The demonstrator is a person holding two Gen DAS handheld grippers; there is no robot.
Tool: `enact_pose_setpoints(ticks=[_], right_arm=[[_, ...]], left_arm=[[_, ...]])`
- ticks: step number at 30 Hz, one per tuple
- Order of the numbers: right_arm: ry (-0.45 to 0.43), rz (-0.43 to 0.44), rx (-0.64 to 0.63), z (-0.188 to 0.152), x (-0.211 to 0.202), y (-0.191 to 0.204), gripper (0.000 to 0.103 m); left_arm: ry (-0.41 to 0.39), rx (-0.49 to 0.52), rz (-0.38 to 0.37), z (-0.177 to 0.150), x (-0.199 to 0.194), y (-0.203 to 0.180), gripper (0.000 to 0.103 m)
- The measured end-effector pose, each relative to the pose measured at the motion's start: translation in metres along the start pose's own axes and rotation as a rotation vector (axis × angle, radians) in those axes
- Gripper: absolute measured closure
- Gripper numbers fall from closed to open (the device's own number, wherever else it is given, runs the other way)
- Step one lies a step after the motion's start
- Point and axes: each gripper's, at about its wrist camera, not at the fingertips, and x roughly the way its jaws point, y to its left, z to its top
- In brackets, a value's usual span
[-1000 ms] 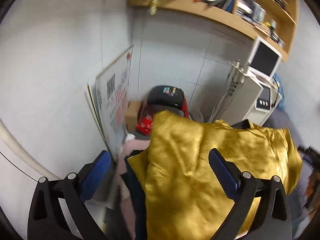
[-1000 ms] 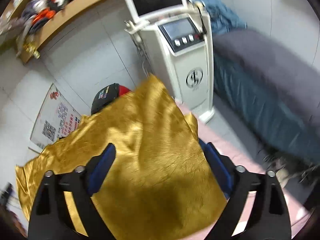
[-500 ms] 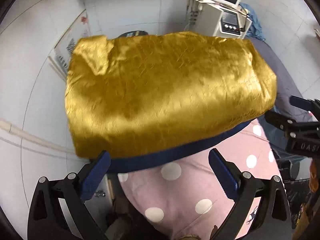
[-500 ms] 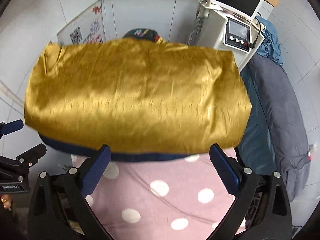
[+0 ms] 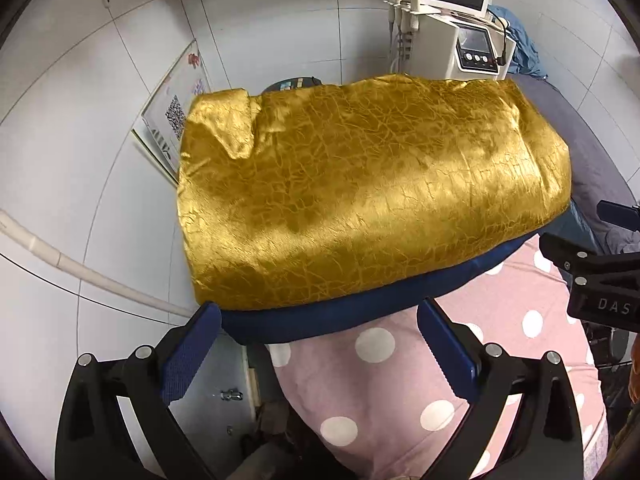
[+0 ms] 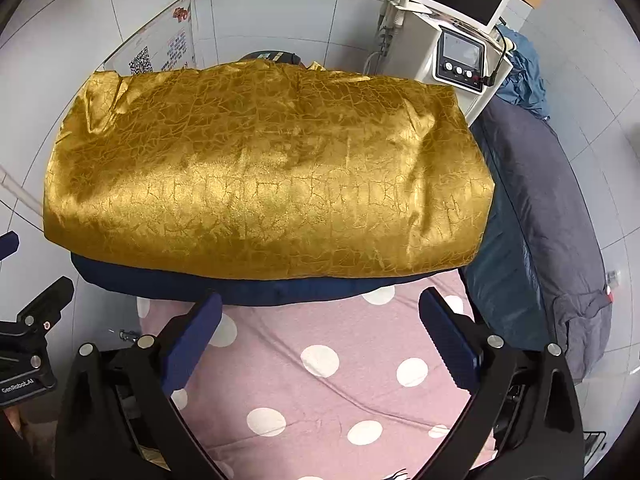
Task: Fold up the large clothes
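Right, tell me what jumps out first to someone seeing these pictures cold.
The gold cloth grabs the eye first: shiny, crackle-patterned, folded into a wide slab across the middle of both views, with a navy layer showing under its near edge. Below it lies a pink polka-dot sheet, where the open right gripper and open left gripper hold nothing. Behind, at upper right, stands a white machine with a screen.
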Motion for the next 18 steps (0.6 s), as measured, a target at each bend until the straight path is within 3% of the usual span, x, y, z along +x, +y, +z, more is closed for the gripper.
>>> enact_pose_setpoints(ticks=[18], right_arm=[[0.030, -0.016, 0.005, 0.002, 0.015, 0.006, 0.006]], left_arm=[[0.025, 0.032, 0.016, 0.001, 0.017, -0.007, 0.006]])
